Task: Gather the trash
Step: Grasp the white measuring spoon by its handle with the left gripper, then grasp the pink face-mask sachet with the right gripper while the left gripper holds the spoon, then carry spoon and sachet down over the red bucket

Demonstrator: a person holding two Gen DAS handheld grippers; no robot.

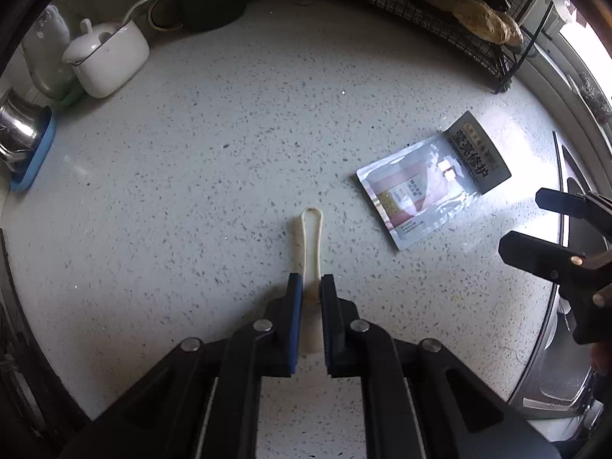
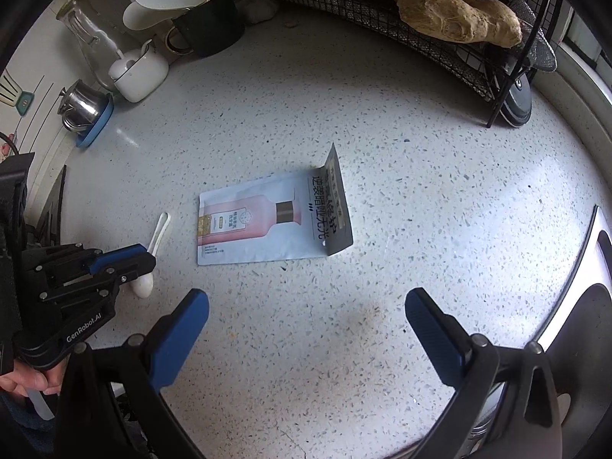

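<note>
A white plastic spoon [image 1: 310, 244] lies on the speckled countertop [image 1: 214, 176]. My left gripper [image 1: 310, 287] is shut on the spoon's middle, low against the counter. In the right wrist view the spoon [image 2: 158, 235] and left gripper [image 2: 143, 262] show at the left. An empty foil sachet [image 1: 432, 183] printed with a pink bottle lies flat to the right of the spoon, its torn top flap curled up; it also shows in the right wrist view [image 2: 267, 222]. My right gripper [image 2: 306, 321] is open and empty, short of the sachet, and shows at the right of the left wrist view [image 1: 531, 218].
At the back left stand a white lidded jar [image 2: 139, 70], a steel pot on a blue coaster [image 2: 86, 109], a glass bottle [image 2: 88, 34] and a black utensil holder [image 2: 208, 26]. A black wire rack [image 2: 440, 23] holds ginger root at the back right. A steel sink [image 1: 566, 344] lies at the right.
</note>
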